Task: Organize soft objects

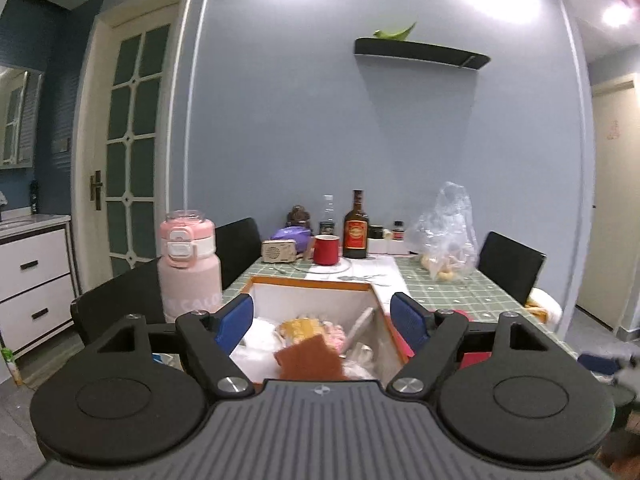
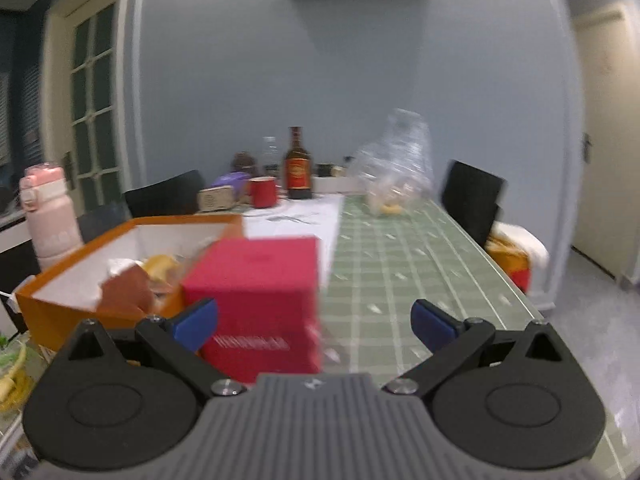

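Both grippers hover with jaws spread wide and empty: the left gripper (image 1: pixel 322 318) over the orange box (image 1: pixel 312 282), the right gripper (image 2: pixel 316 322) before one blurred red box (image 2: pixel 260 300). Inside the orange box, soft objects (image 1: pixel 308 336) lie heaped and hard to count, one brown sponge (image 1: pixel 310 358) half hidden. Two bottles stand far along the surface (image 2: pixel 400 260).
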Demonstrator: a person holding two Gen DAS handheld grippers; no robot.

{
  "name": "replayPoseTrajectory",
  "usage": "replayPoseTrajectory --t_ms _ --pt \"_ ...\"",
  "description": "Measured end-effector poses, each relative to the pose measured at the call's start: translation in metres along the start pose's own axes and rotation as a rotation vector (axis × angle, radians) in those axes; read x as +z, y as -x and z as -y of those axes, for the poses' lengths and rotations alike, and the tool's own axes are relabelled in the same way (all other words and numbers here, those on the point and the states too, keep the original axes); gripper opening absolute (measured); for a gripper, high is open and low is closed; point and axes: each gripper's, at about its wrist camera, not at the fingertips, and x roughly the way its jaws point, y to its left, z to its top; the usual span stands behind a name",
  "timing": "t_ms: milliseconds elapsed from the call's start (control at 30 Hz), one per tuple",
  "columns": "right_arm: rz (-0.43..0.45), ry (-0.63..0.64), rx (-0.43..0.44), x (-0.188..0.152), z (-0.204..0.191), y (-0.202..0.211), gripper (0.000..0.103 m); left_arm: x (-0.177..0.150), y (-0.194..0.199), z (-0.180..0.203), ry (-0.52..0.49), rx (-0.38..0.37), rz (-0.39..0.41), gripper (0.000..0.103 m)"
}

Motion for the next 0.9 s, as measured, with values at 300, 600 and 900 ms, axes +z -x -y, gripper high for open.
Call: replayPoseTrajectory --t_ms 300,600,900 --pt "-0.009 -0.152 -0.001 -0.049 0.050 0.019 0.100 -0.038 0.017 0.056 0.004 -0.101 0.022 0.092" --pt "-0.007 -0.117 -0.013 -0.069 0.056 0.020 0.100 -0.085 -0.010 0.097 -0.056 -0.093 -0.064 0.092" --pt "-0.025 -0.082 0.024 -0.076 0.054 0.013 0.100 -0.112 -0.029 0.113 -0.052 -0.056 -0.137 0.092"
